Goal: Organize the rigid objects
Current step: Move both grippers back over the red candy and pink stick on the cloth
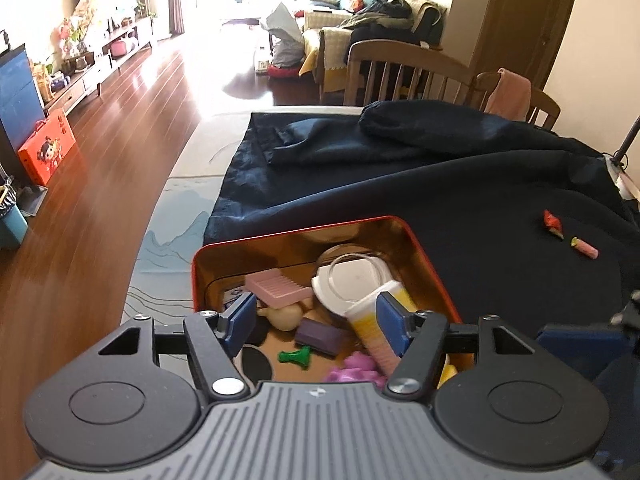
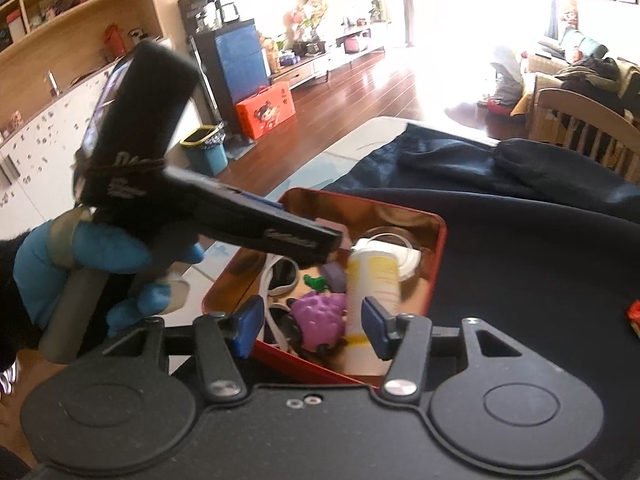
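A red tin box (image 1: 434,268) (image 2: 438,256) with a gold inside sits on the dark cloth. It holds a pink comb-like piece (image 1: 278,290), a white round lid (image 1: 352,280), a yellow and white tube (image 1: 372,320) (image 2: 372,280), a purple block (image 1: 320,334), a green piece (image 1: 294,357) (image 2: 314,281) and purple toy grapes (image 2: 320,314) (image 1: 354,370). My left gripper (image 1: 314,322) hangs open over the box with nothing between its fingers. My right gripper (image 2: 310,326) is open over the near edge of the box, its jaws either side of the grapes and tube.
A red wrapped sweet (image 1: 553,224) and a pink one (image 1: 585,247) lie on the dark cloth (image 1: 440,184) to the right of the box. A blue-gloved hand (image 2: 92,264) holds the other gripper's handle. Wooden chairs (image 1: 404,72) stand behind the table; wooden floor lies to the left.
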Motion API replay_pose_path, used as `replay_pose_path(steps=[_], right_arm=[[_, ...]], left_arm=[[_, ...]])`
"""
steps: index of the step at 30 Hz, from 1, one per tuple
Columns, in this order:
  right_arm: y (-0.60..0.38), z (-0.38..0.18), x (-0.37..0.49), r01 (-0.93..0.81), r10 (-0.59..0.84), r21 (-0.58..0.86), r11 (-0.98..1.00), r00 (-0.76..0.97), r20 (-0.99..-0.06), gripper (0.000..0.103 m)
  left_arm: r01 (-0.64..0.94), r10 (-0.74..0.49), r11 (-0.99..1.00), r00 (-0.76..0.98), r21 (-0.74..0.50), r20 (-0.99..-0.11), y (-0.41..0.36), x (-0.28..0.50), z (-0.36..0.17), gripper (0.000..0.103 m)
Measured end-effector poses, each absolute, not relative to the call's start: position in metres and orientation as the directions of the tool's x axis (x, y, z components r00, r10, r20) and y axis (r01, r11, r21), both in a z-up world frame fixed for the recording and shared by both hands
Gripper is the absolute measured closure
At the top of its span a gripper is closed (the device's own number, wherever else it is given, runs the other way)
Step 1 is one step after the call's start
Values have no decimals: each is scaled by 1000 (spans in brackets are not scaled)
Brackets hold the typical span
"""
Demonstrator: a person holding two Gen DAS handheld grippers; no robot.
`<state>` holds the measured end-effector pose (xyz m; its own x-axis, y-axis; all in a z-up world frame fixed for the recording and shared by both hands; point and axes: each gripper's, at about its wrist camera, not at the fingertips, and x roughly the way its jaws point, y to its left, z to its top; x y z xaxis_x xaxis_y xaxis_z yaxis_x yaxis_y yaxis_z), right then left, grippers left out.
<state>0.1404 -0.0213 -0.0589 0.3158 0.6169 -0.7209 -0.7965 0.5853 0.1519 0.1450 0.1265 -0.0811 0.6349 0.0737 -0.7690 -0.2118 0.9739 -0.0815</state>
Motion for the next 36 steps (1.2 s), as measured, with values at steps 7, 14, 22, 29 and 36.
replay_pose_path(steps=[7, 14, 22, 29, 36], right_arm=[[-57, -51, 146, -756, 614, 151, 637, 379, -693, 26], [-98, -47, 161, -711, 597, 153, 687, 431, -677, 15], [-150, -52, 184, -649, 553, 130, 750, 508, -660, 1], [-207, -61, 213, -595, 511, 126, 794, 539, -670, 1], [-260, -72, 241, -576, 478, 103, 811, 552, -683, 1]], left_arm=[[-189, 65, 978, 664, -83, -745, 96, 147, -68, 29], [-174, 55, 981, 679, -88, -732, 59, 158, -61, 21], [-187, 66, 978, 707, -96, -704, 13, 181, -58, 21], [-165, 65, 983, 714, -78, -697, -38, 211, -60, 21], [-126, 29, 988, 705, -85, -708, -90, 252, -69, 21]])
